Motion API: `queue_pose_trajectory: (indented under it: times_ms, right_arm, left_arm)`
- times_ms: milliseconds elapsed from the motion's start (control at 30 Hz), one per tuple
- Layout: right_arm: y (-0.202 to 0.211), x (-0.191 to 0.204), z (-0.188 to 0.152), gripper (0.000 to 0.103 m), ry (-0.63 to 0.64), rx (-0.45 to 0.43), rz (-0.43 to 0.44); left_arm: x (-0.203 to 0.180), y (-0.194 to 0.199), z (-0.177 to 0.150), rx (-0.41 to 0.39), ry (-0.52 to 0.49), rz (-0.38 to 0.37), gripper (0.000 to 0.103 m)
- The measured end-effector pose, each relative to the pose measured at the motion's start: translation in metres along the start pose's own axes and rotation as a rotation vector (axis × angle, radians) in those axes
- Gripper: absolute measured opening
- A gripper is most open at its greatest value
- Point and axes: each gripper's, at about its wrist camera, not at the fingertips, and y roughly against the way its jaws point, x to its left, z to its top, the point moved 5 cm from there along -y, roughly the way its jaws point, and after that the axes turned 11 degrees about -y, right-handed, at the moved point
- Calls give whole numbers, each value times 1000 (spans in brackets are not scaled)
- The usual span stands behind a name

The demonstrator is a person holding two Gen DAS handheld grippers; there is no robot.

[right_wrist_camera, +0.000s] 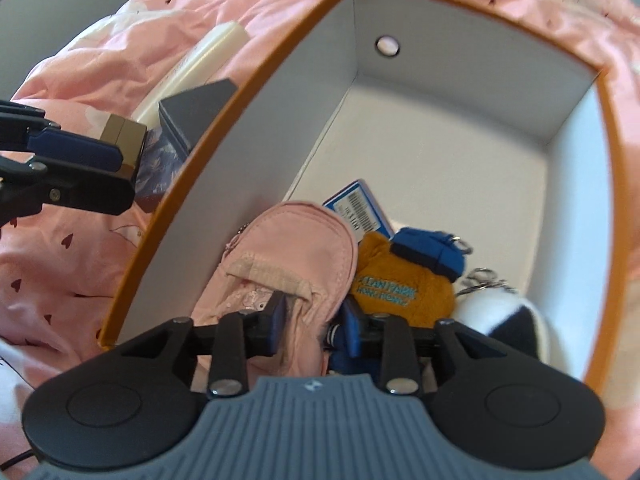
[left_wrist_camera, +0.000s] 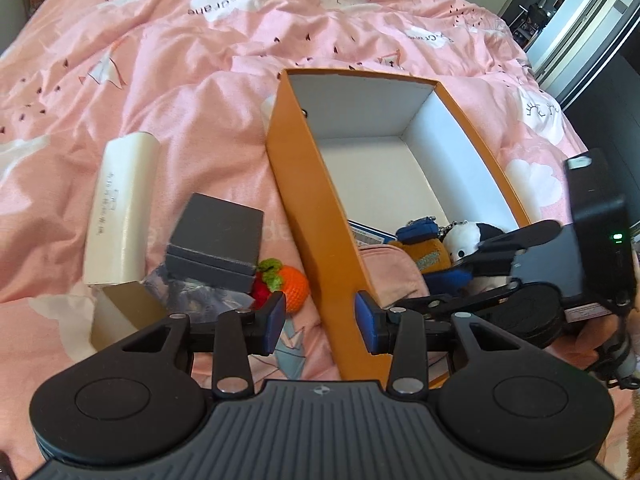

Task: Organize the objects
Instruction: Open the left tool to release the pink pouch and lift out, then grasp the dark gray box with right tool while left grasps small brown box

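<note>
An orange box (left_wrist_camera: 316, 200) with a white inside lies on the pink bed; it also shows in the right wrist view (right_wrist_camera: 188, 168). My left gripper (left_wrist_camera: 320, 320) is open, its fingers astride the box's near left wall. My right gripper (right_wrist_camera: 314, 324) is open inside the box, over a pink pouch (right_wrist_camera: 288, 256). Beside the pouch lie a brown plush (right_wrist_camera: 400, 288), a panda plush (right_wrist_camera: 504, 312) and a blue-edged card (right_wrist_camera: 360, 208). Outside, left of the box, lie a grey box (left_wrist_camera: 218, 236), a cream carton (left_wrist_camera: 120, 208) and a crocheted orange fruit (left_wrist_camera: 294, 284).
The pink duvet (left_wrist_camera: 200, 60) covers the whole bed in folds. A patterned pouch (left_wrist_camera: 192, 296) lies under the grey box. A dark doorway and cabinets (left_wrist_camera: 580, 20) stand at the far right. The far half of the box floor (right_wrist_camera: 460, 152) is bare.
</note>
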Motion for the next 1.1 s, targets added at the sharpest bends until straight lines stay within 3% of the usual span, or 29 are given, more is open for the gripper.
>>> queue_pose_trajectory:
  times_ms: [200, 400, 600, 833, 1100]
  right_arm:
    - [39, 10, 2, 37, -6, -138, -58]
    - [73, 43, 10, 38, -36, -294, -9]
    - [72, 96, 17, 41, 56, -382, 39]
    - [32, 143, 18, 41, 121, -345, 34]
    - [-5, 146, 24, 41, 61, -288, -2]
  left_arm:
    - [10, 25, -11, -51, -18, 0, 46]
    - [35, 47, -28, -61, -6, 40, 46]
    - [67, 52, -44, -42, 53, 90, 46]
    - [94, 40, -56, -27, 136, 137, 48]
    - [92, 13, -60, 12, 63, 172, 53]
